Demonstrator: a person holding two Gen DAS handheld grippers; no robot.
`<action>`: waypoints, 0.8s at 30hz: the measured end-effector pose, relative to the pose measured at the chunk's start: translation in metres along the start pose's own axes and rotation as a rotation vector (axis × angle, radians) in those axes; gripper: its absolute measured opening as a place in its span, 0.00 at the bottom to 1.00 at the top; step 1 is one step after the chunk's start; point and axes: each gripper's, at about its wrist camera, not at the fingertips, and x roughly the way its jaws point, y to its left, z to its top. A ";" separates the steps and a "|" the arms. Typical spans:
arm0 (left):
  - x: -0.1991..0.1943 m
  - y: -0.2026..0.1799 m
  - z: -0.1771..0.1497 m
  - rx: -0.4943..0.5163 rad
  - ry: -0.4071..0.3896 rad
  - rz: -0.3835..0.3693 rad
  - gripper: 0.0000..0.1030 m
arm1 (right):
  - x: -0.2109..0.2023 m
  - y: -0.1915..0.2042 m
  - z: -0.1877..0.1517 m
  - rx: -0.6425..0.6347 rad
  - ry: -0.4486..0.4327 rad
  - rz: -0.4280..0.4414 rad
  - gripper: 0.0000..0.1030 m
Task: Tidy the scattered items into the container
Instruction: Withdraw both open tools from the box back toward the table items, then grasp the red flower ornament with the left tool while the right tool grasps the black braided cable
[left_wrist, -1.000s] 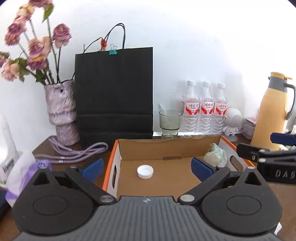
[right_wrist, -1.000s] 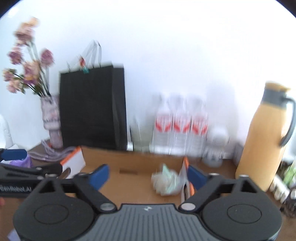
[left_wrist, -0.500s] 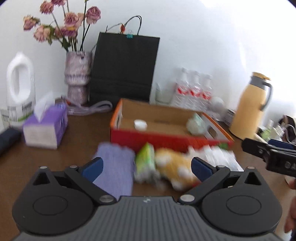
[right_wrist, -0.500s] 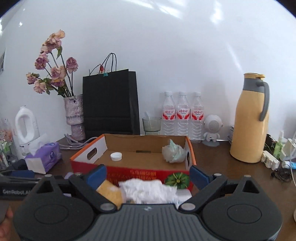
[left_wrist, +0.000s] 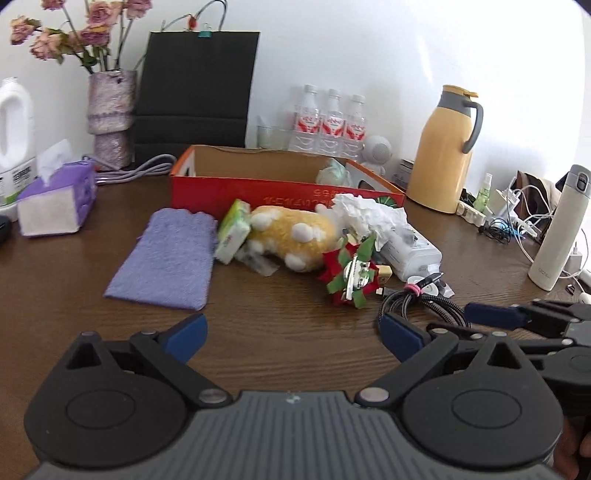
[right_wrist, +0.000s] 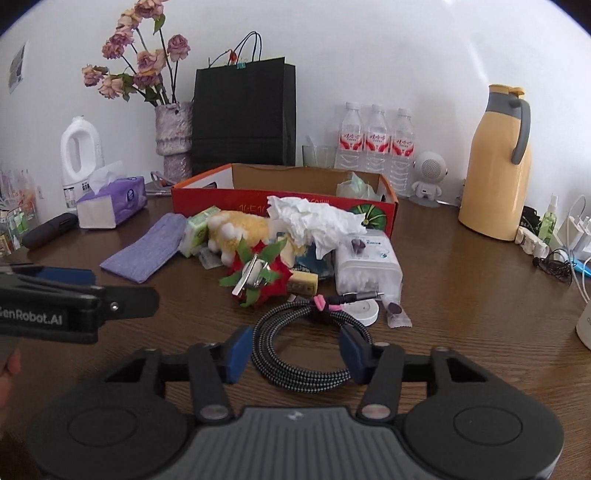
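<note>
While the left gripper (left_wrist: 291, 334) hovers spread and empty, the right gripper (right_wrist: 295, 350) has just been closing its fingers around the coiled cable (right_wrist: 303, 347) near the surface's front edge—not visibly pinching yet—so next: clamp, lift to the box (right_wrist: 280, 195).

Red-orange box (right_wrist: 280, 201), brown inside. Lilac towel (right_wrist: 147, 249). Yellow plush (right_wrist: 240, 230), white spots. Black-and-white braided cable (right_wrist: 295, 354), pink tie. Red-green bow (right_wrist: 258, 275). Blue gripper pads (right_wrist: 236, 349); small bits too blurry to call.
</note>
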 end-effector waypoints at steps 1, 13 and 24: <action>0.004 -0.001 0.003 0.001 0.008 0.005 0.99 | 0.007 0.000 0.000 -0.005 0.015 0.013 0.46; 0.023 0.015 0.011 -0.022 0.045 0.053 0.99 | 0.063 0.009 0.017 0.000 0.111 0.041 0.42; 0.056 -0.011 0.027 0.074 0.045 -0.042 0.99 | 0.000 -0.016 0.002 -0.131 0.167 0.120 0.50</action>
